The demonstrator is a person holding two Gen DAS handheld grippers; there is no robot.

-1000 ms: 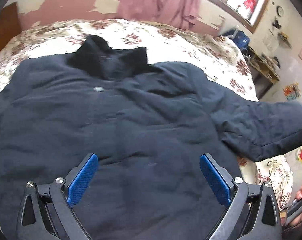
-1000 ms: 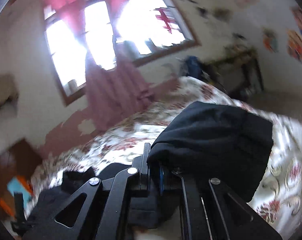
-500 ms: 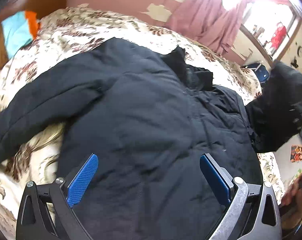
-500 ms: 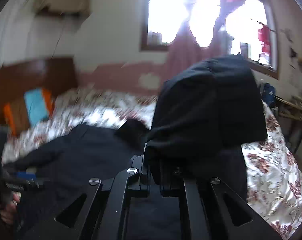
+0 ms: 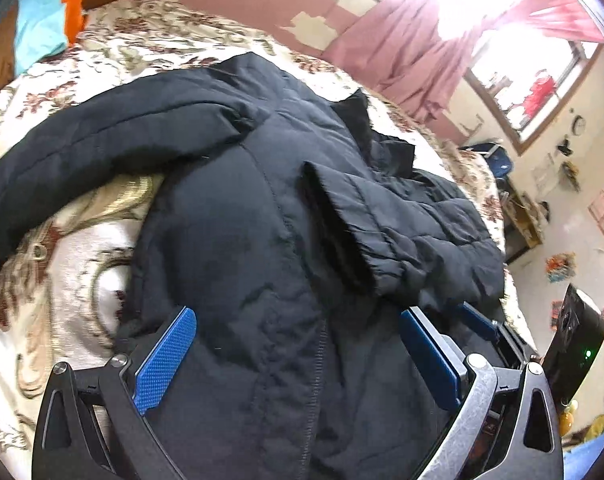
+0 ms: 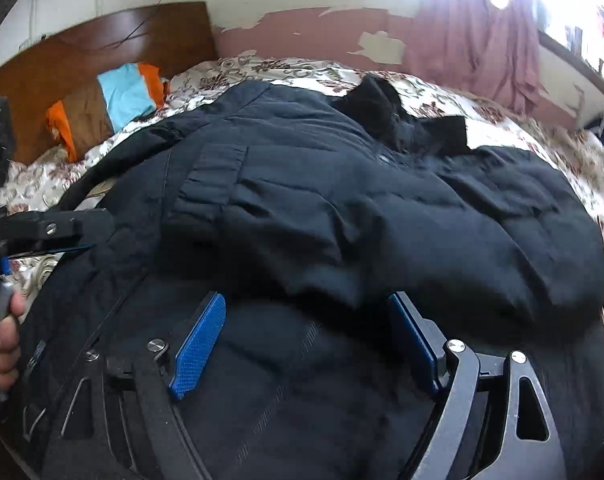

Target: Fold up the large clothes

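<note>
Both tools tilt steeply down over one dark jacket that lies spread on the flowered bedspread. Nearest the jacket's lower panel, the right gripper has just been opening: its two blue pads stand wide apart with bare dark cloth under the gap and nothing pinched. The left gripper hangs over the same panel, jaws spread equally wide and holding nothing; in the right wrist view it shows at the jacket's left border, carried by a hand wrapped round its handle.

Just beyond the right gripper, one sleeve lies folded across the jacket's chest, cuff toward the middle. The other sleeve stretches out past the jacket's left side onto bare bedspread. Beyond both, the black collar points to the far wall.

Bedspread shows all round the jacket, widest past the collar. Far left of the jacket, one pile of orange, brown and blue cloth leans against the wooden headboard
</note>
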